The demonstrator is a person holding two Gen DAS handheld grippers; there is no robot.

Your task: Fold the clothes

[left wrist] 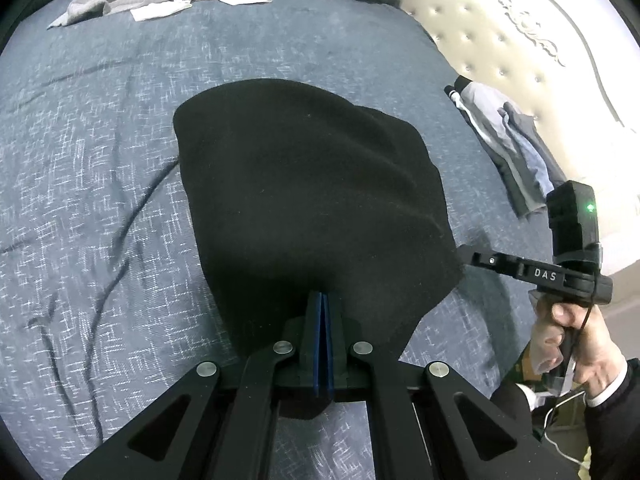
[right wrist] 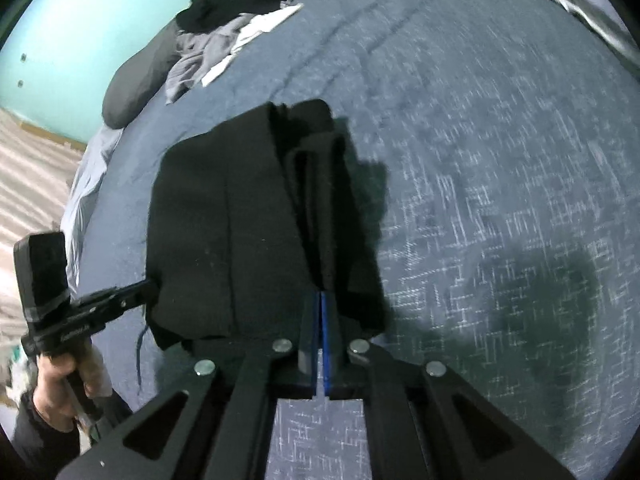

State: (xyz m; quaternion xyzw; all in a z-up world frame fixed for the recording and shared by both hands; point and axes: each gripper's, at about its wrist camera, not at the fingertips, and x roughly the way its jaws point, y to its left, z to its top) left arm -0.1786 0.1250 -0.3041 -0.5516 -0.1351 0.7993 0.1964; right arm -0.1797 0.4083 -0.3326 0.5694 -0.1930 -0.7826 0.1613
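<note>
Both claws are clamped on the near edge of the black garment (left wrist: 304, 184), which lies part-folded on the bed (left wrist: 100, 168): your left claw (left wrist: 322, 300) at one near corner, your right claw (right wrist: 321, 300) at the other. The cloth's long axis runs away from both claws, so a fold goes forward. The pinched hem is hidden behind the fingers; the layers beneath merge into black.
</note>
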